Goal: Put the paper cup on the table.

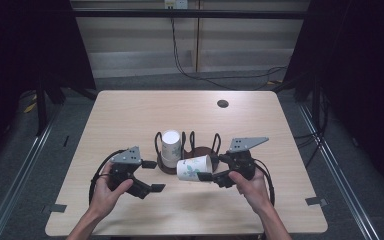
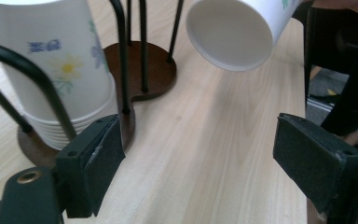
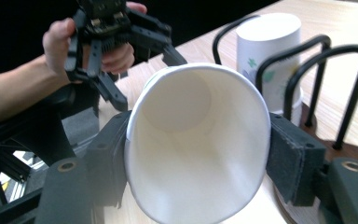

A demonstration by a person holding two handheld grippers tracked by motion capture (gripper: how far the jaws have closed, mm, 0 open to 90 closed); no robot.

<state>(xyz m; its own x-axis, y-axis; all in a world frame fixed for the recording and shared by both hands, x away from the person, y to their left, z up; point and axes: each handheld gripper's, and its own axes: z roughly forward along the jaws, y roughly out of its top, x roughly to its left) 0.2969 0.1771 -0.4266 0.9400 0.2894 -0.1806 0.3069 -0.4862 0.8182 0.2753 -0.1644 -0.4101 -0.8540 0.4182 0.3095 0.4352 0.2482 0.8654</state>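
High view dim, dark at both sides; pale wooden bench (image 1: pixel 130 115) evenly lit from above, soft shadows. Right gripper view: white paper cup (image 3: pixel 196 154) blurred, slightly overexposed.

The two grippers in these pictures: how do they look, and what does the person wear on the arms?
Both the left gripper and the right gripper are black, each with two blocky padded jaws, a grey three-cornered plate on top and a looping black cable. The forearms are bare; no sleeves show.

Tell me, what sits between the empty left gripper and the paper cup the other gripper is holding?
Nothing: in the left gripper view, bare wooden table stretches from the open left gripper to the held paper cup. The cup rack stands off to one side.
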